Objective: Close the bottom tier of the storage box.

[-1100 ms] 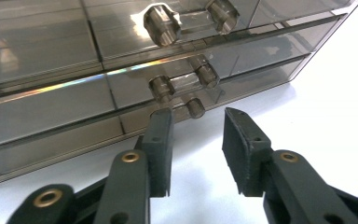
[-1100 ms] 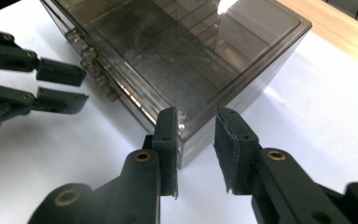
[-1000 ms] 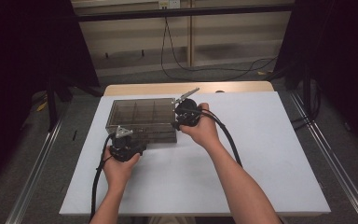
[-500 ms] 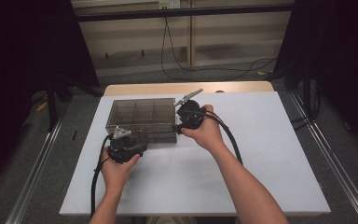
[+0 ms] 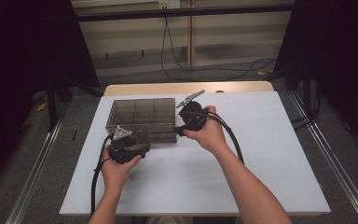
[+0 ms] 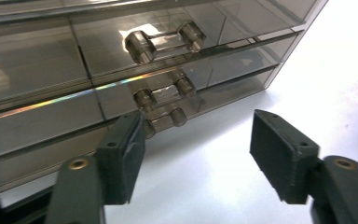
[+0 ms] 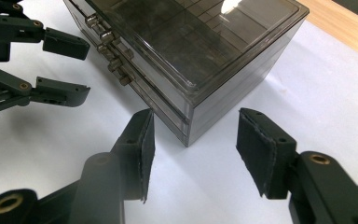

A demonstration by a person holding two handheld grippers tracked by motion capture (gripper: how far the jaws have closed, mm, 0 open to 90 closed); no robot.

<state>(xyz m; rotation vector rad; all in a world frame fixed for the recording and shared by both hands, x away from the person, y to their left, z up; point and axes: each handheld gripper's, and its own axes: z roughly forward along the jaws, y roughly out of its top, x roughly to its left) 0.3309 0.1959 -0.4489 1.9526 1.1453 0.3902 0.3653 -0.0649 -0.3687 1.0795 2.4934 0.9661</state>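
Note:
A smoky see-through drawer box [image 5: 142, 116] stands on the white table [image 5: 270, 154]. My left gripper [image 5: 142, 145] is at its front, my right gripper [image 5: 180, 129] at its front right corner. In the left gripper view the gripper [image 6: 198, 156] is open. Its jaws have just been opening, with bare table between them. The lowest drawer handle [image 6: 165, 120] lies just beyond the left pad [image 6: 123, 158], under two more handles [image 6: 164, 92]. My right gripper [image 7: 193, 154] is open too and has just been opening. The box corner [image 7: 186, 126] stands just ahead of the gap, untouched.
A wooden strip [image 5: 186, 87] runs along the table's far edge, with cables on the floor behind. Metal rails [image 5: 37, 177] flank the table. The left gripper's open jaws [image 7: 60, 65] sit by the drawer fronts in the right gripper view.
Both hands have stayed almost where they were at the box. The right gripper has shifted slightly right and towards me. The box has not moved.

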